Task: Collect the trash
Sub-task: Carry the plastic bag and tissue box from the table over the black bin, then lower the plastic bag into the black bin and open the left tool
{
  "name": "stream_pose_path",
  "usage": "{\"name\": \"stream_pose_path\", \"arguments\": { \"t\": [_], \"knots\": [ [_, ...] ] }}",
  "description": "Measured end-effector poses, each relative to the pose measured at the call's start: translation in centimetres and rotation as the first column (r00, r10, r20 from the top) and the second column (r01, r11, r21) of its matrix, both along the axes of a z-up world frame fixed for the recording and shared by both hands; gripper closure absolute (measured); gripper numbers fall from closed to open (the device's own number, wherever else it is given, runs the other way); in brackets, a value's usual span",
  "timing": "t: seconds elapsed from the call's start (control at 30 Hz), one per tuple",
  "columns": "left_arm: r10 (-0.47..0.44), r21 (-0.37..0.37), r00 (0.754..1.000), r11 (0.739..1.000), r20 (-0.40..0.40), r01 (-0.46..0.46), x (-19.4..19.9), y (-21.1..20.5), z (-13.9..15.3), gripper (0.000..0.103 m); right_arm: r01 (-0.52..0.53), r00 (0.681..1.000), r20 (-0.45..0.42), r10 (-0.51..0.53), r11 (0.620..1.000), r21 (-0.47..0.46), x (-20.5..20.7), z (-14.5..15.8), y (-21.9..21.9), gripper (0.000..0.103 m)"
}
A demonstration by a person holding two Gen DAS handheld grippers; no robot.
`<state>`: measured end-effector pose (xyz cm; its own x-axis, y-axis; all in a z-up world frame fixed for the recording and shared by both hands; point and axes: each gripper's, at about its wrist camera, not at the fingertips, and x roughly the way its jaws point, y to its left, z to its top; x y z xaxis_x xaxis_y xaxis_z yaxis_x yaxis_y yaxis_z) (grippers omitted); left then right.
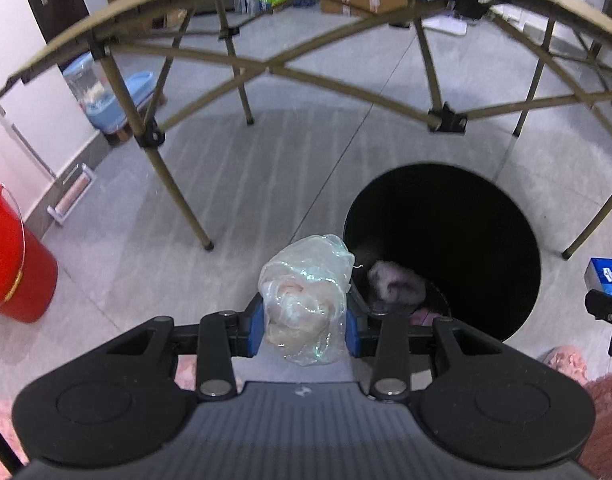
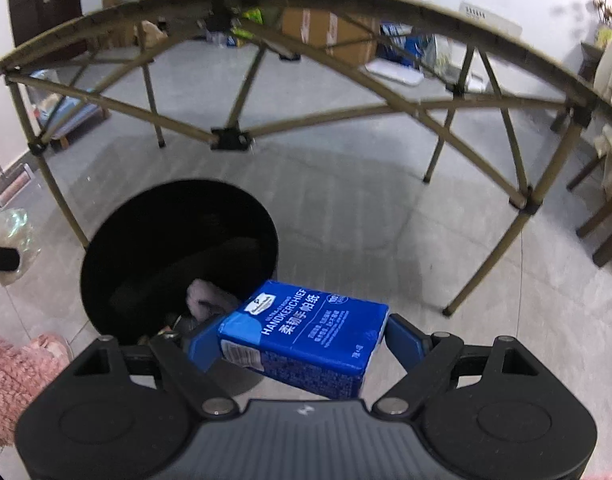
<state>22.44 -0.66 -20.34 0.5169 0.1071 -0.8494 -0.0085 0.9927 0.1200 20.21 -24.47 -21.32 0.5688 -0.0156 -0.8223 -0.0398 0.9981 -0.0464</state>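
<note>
The crumpled bag (image 1: 306,300) is sitting clenched between the left gripper (image 1: 306,326) pads, hanging just beside the bin (image 1: 446,200) rim, not yet over the opening. The tissue pack (image 2: 306,336) is being grasped across its width by the right gripper (image 2: 306,344), tilted, at the bin's near edge. Neither piece is dropped yet, so both releases are remaining. Something pinkish (image 2: 206,296) is already lying inside the bin, possibly earlier trash, though the dark interior makes it hard to tell. Around them, a folding table (image 1: 266,68) is standing over the bin, its legs close by; a red bucket (image 1: 10,256) is sitting well apart to the left. Nothing is blocking the bin's mouth.
</note>
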Motion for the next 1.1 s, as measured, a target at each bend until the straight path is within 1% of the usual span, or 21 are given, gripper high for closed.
{"name": "stream_pose_path", "arguments": {
  "t": [0.23, 0.5, 0.73, 1.1],
  "knots": [
    [0.012, -0.003, 0.997, 1.0, -0.082, -0.012, 0.7, 0.1, -1.7, 0.064, 0.019, 0.998, -0.067, -0.018, 1.0, 0.002, 1.0, -1.8, -0.1, 0.018],
    [0.03, -0.01, 0.987, 0.999, -0.156, -0.032, 1.6, -0.1, -2.7, 0.064, 0.019, 0.995, -0.099, -0.019, 1.0, 0.007, 1.6, -2.8, 0.0, 0.018],
    [0.031, -0.027, 0.981, 0.999, -0.192, -0.036, 2.5, -1.3, -3.1, 0.064, 0.041, 0.993, -0.114, -0.039, 0.999, 0.014, 1.9, -3.2, -0.5, 0.018],
    [0.015, -0.051, 0.973, 0.998, -0.23, -0.027, 3.7, -4.5, -3.3, 0.064, 0.092, 0.988, -0.129, -0.088, 0.996, 0.023, 2.1, -3.6, -1.9, 0.018]
  ]
}}
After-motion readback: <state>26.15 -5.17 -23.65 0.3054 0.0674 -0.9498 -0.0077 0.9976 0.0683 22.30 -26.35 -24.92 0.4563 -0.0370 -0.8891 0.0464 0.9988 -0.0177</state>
